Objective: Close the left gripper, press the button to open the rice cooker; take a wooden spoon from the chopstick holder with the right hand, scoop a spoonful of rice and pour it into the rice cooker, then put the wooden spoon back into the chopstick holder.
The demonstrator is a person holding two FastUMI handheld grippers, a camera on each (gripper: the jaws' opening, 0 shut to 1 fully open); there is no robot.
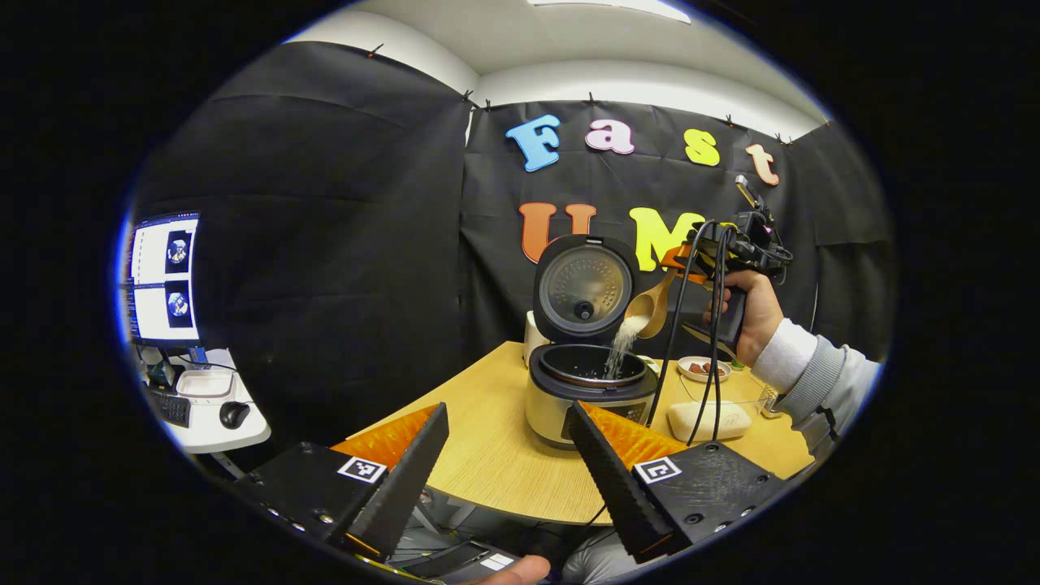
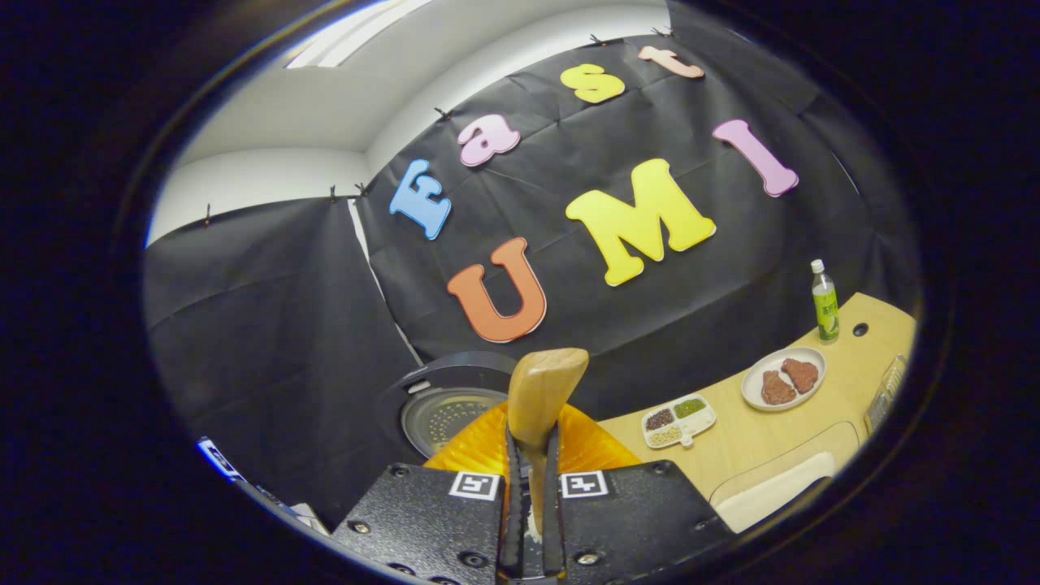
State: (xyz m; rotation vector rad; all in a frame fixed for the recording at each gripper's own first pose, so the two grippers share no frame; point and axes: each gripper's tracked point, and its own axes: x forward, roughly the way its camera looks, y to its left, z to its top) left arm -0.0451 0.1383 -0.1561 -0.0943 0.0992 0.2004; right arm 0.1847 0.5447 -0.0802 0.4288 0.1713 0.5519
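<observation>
In the left gripper view the rice cooker (image 1: 589,394) stands on the wooden table (image 1: 487,459) with its lid (image 1: 583,288) swung up. Above its pot the wooden spoon (image 1: 650,307) is tilted down, and a stream of rice (image 1: 621,349) falls from it into the pot. A hand holds the right gripper (image 1: 681,264), which is shut on the spoon's handle. My left gripper (image 1: 508,408) stands open and empty, low and in front of the cooker. In the right gripper view the right gripper (image 2: 532,443) clamps the spoon handle (image 2: 543,390), with the open lid (image 2: 443,414) behind it.
A white lidded box (image 1: 715,418) and a small dish (image 1: 703,368) sit right of the cooker. The right gripper view shows a divided dish of beans (image 2: 678,421), a plate of meat (image 2: 784,378) and a green bottle (image 2: 825,301). A side desk with a monitor (image 1: 162,276) stands far left.
</observation>
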